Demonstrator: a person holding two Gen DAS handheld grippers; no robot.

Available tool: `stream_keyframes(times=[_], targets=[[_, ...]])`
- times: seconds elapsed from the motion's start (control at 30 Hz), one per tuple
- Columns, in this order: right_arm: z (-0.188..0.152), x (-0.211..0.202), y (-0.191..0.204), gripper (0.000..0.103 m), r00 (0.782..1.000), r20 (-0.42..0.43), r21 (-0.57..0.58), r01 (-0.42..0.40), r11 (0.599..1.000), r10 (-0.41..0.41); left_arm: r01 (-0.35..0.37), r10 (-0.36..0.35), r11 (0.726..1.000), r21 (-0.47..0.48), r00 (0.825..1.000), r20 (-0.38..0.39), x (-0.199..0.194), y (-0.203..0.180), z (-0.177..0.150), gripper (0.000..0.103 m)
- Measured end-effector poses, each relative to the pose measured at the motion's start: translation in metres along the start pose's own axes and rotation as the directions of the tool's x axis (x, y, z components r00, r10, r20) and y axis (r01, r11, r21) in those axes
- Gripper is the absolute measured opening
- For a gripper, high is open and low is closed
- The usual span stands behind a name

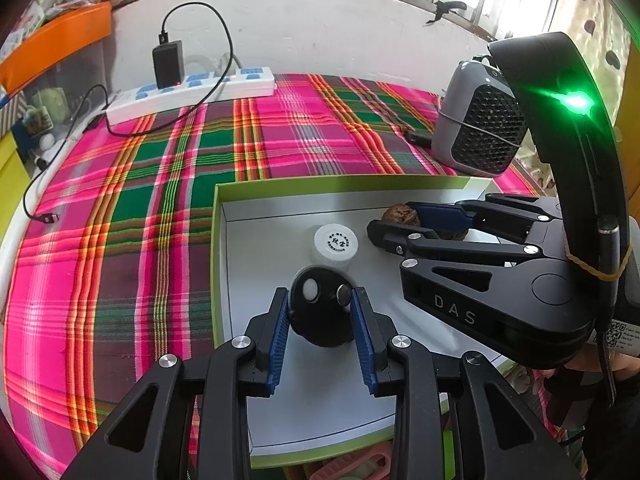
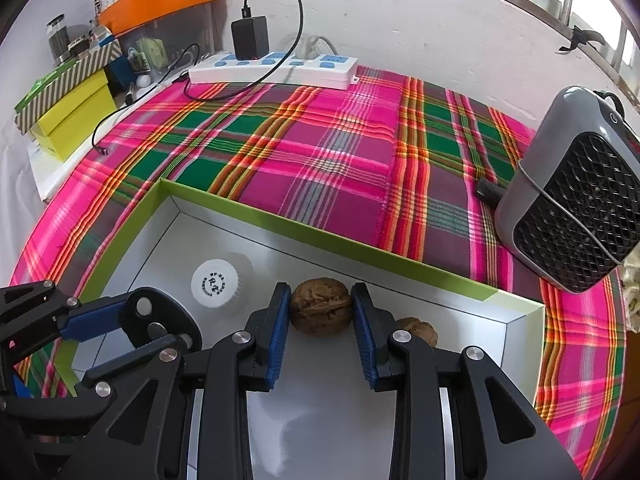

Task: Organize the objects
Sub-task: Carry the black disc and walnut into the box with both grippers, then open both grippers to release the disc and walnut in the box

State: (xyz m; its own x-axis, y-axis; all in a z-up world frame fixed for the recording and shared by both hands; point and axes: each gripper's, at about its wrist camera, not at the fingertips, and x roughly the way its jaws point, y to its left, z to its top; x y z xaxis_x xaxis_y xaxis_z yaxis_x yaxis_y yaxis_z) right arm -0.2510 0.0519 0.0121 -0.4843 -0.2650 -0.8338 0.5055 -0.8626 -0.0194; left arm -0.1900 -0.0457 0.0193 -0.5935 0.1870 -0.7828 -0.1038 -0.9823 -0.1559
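A shallow white box with a green rim (image 1: 218, 240) (image 2: 320, 236) lies on the plaid cloth. Inside it my left gripper (image 1: 319, 300) (image 2: 152, 328) is shut on a black round device (image 1: 320, 312) (image 2: 160, 316) with a white button and a metal one. My right gripper (image 2: 321, 300) (image 1: 394, 218) is shut on a brown walnut (image 2: 321, 312) (image 1: 400, 214) that rests low over the box floor. Just right of that gripper, partly hidden by its finger, lies a second walnut (image 2: 418, 330). A white capped bottle (image 1: 335, 244) (image 2: 216, 284) stands between the two grippers.
A grey fan heater (image 1: 480, 120) (image 2: 580, 200) stands at the right beyond the box. At the far wall lies a white power strip (image 1: 192, 92) (image 2: 272, 66) with a black charger and a loose cable. Yellow boxes (image 2: 72, 120) and an orange bin are stacked at the left.
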Motion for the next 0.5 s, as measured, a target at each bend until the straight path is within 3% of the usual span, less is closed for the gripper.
stream_keyframes(times=[0.13, 0.5], targets=[[0.0006, 0.0005, -0.0002, 0.044, 1.000, -0.004, 0.002, 0.005, 1.000, -0.005, -0.001, 0.001, 1.000, 0.001, 1.000, 0.000, 0.0000, -0.0004, 0.0000, 0.029], [0.0004, 0.0003, 0.0010, 0.050, 1.000, -0.001, 0.003, 0.020, 1.000, -0.020, 0.004, -0.004, 1.000, 0.001, 1.000, 0.002, 0.0001, 0.0000, -0.0003, 0.030]])
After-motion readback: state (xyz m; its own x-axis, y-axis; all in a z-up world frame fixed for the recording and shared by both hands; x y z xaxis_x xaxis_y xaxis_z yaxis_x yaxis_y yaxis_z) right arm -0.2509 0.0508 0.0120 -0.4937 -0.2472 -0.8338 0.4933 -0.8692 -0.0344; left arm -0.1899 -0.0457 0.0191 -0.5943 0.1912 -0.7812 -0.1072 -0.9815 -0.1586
